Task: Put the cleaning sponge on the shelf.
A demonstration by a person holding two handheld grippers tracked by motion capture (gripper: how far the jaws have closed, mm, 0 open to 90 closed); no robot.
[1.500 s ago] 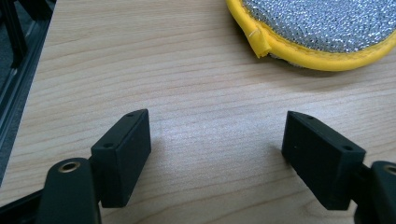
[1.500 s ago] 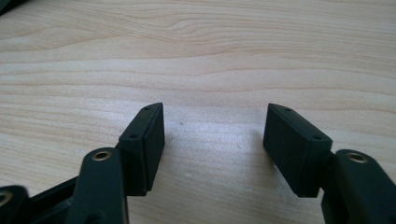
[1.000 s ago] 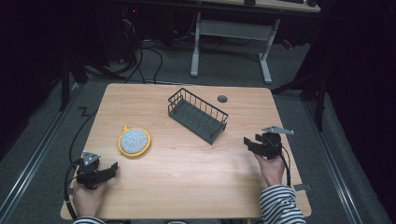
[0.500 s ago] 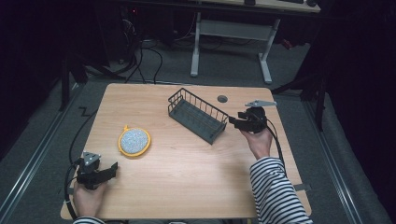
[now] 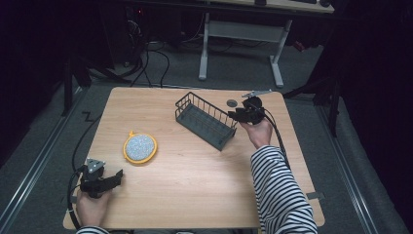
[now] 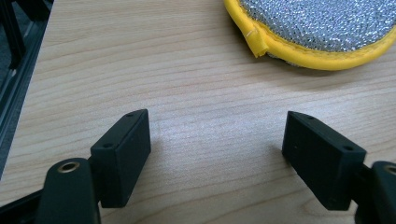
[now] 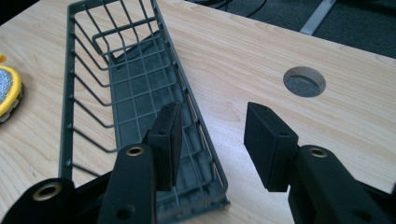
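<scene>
Nearest us, our left tongs (image 5: 116, 176) rest agape and empty on the pale woodgrain tabletop (image 5: 195, 195), by the round yellow-rimmed scouring pad (image 5: 140, 147); farther off, our right tongs (image 7: 212, 140) have just been narrowing astride the dark wire basket (image 5: 206, 119) wall, not yet pinching; thin rods could slip, tipping it.

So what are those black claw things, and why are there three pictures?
A person sits at a light wooden table and holds a black two-jaw gripper in each hand. One picture looks down from above; the other two come from small cameras riding on the grippers. On the table lie a round silver scrubbing pad with a yellow rim and a dark grey wire basket. The left gripper rests open near the pad, holding nothing. The right gripper has just been closing its jaws around the basket's long side wall, but does not pinch it yet.
</scene>
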